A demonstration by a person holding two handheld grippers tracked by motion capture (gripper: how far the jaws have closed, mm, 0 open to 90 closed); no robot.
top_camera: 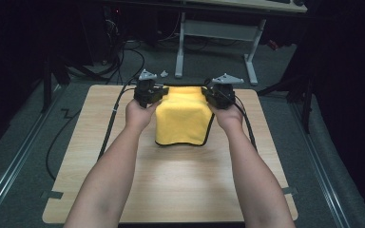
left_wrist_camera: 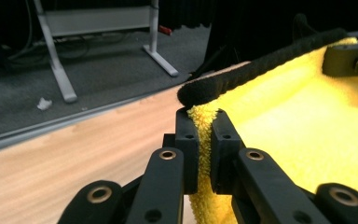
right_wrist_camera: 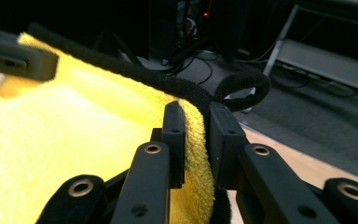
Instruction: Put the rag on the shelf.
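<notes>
The wooden table (top_camera: 171, 190) is carrying the work, with a carpeted floor and a white-legged desk frame (top_camera: 216, 33) lying beyond its far edge. A yellow microfibre towel (top_camera: 183, 118) with black edging is hanging over the far-middle of the tabletop, its far edge lifted and stretched between the two grippers while its near hem is resting on the wood. The person's forearms are coming in from the near side, each hand gripping a tool. The left gripper (left_wrist_camera: 204, 140) is clamping the towel's far left corner: its jaws are pinching a fold of yellow pile just under the black trim (left_wrist_camera: 261, 60). The right gripper (right_wrist_camera: 193, 140) is doing likewise at the far right corner, jaws pressed on the cloth where the trim curls into a loop (right_wrist_camera: 244, 88). Judgement: the cloth looks to be in the middle of being laid out or folded. Risks from here: each pinch is sitting close to the hem, so a sharp pull apart could be slipping a corner free; uneven lowering of the two hands could be skewing the fold; the resting hem could be dragging and bunching on the table.
</notes>
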